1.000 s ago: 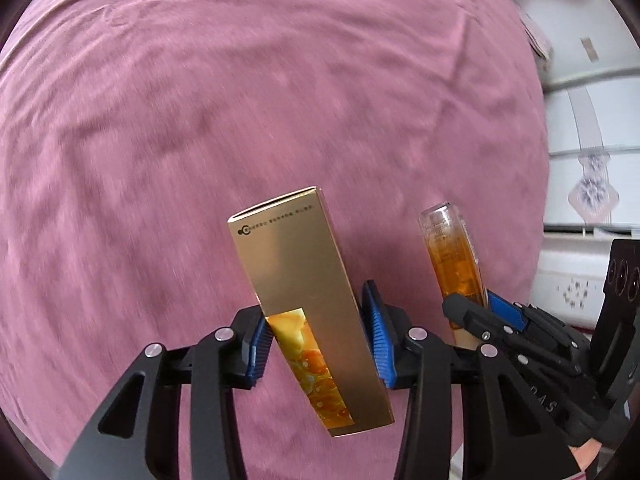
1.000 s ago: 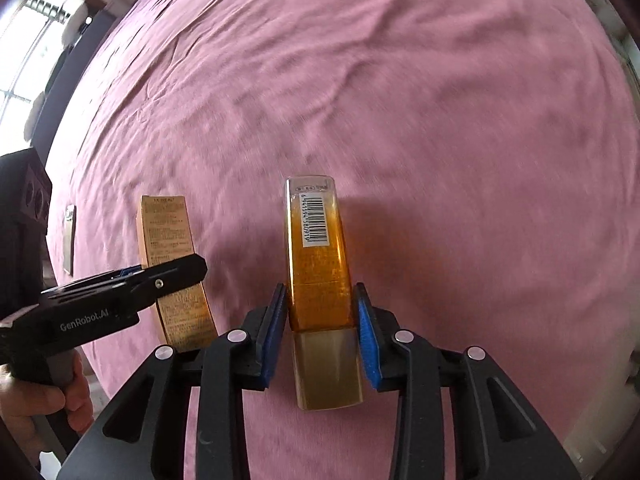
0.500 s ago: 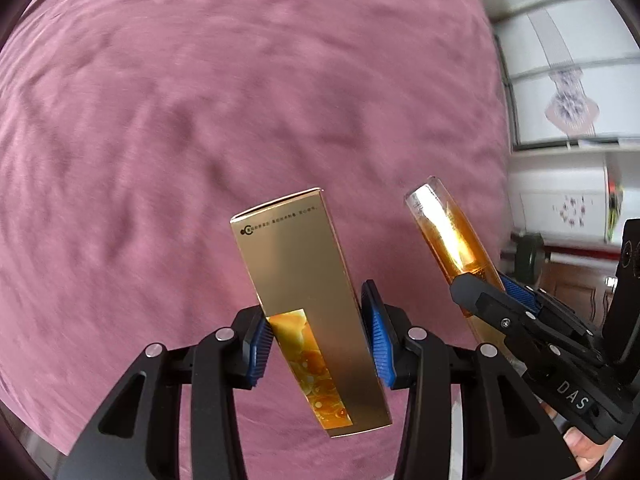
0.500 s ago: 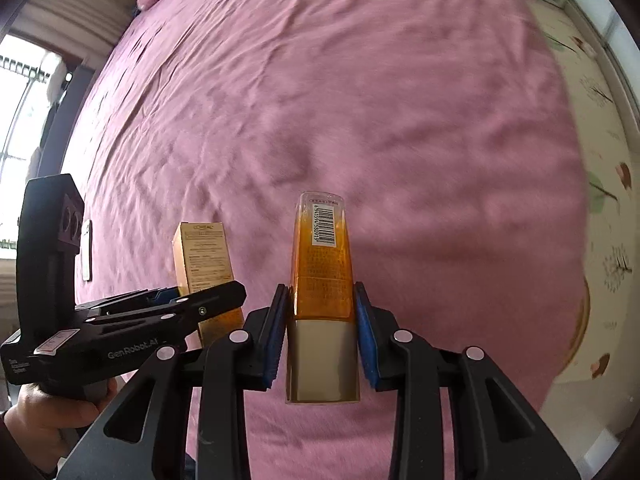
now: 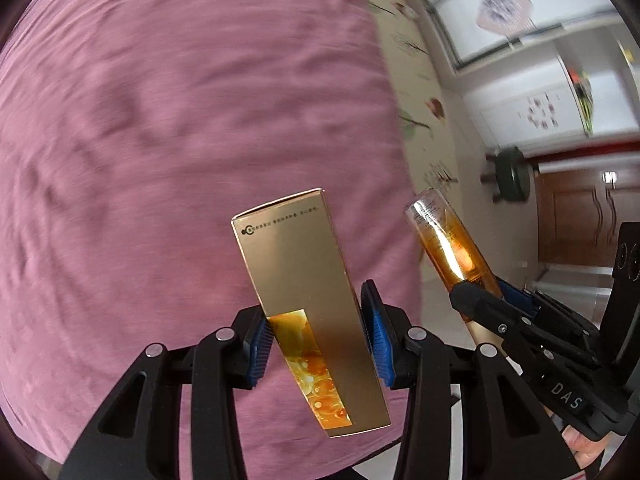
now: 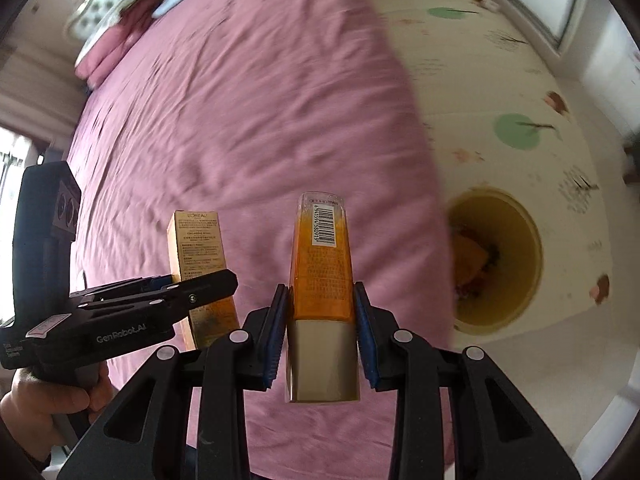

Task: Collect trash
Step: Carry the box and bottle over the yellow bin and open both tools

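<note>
Pinching box [image 5: 308, 300] in left gripper [image 5: 318, 338], bottle [image 6: 322, 280] in right gripper [image 6: 320, 334]. Tilted box: slip risk short of bin [image 6: 528, 280].

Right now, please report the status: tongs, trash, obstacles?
Left tongs shut on gold cardboard box. Right tongs shut on orange plastic tube. Yellow round bin ahead on the floor, path open.

Both grippers are black, with ribbed blue pads on the fingers [image 6: 276, 332], silver screws, and white "GenRobot.AI" lettering.
</note>
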`<state>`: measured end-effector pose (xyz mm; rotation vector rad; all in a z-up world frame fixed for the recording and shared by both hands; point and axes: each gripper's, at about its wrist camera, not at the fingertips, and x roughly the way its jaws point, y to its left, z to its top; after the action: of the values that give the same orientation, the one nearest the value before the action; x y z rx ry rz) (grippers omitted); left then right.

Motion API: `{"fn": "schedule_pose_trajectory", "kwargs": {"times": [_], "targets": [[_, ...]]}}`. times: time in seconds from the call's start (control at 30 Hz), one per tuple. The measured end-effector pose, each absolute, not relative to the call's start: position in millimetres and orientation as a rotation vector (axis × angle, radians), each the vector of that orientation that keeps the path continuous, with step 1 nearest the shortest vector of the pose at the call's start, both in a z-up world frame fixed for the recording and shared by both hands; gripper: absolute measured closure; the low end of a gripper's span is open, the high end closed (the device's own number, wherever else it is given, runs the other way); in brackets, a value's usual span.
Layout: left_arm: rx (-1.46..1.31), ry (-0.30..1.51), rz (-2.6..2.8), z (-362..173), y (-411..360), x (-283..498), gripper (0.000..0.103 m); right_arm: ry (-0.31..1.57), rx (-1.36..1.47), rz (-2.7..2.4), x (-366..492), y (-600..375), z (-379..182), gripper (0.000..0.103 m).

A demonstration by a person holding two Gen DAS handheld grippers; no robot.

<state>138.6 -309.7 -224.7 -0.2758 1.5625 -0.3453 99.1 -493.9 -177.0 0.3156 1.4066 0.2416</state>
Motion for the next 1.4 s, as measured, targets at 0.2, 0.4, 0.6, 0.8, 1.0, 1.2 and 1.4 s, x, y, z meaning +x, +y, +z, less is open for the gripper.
{"fn": "schedule_pose_trajectory", "kwargs": {"times": [0.2,0.4,0.6,0.8,1.0,1.2,1.4], "targets": [[-0.166,1.589,-0.460,-225.4,-378.6,135.6,0.061,1.379,0.413,0.126,73.8,-563.6,-176.7,0.072],[-0.047,1.609,-0.567,-230.7,-446.3,138.7,0.061,1.354,0.495,0.019,50.8,-622.7,-181.7,0.072],[0.038,1.627,-0.655,-239.5,-499.9,141.6,0.061,1.333,0.585,-0.086,32.0,-671.6,-191.2,0.071],[0.085,1.638,-0.703,-252.4,-541.5,150.9,0.061,1.323,0.618,-0.126,27.1,-704.1,-197.4,0.071],[0.118,1.616,-0.753,-252.4,-566.1,166.4,0.061,1.314,0.613,-0.119,37.6,-721.8,-194.7,0.071],[0.105,1.600,-0.741,-248.7,-576.0,181.4,0.016,1.263,0.626,-0.119,48.5,-735.2,-186.8,0.054],[0.121,1.601,-0.708,-251.0,-571.2,191.0,0.016,1.258,0.632,-0.133,58.5,-739.6,-185.7,0.054]]}}
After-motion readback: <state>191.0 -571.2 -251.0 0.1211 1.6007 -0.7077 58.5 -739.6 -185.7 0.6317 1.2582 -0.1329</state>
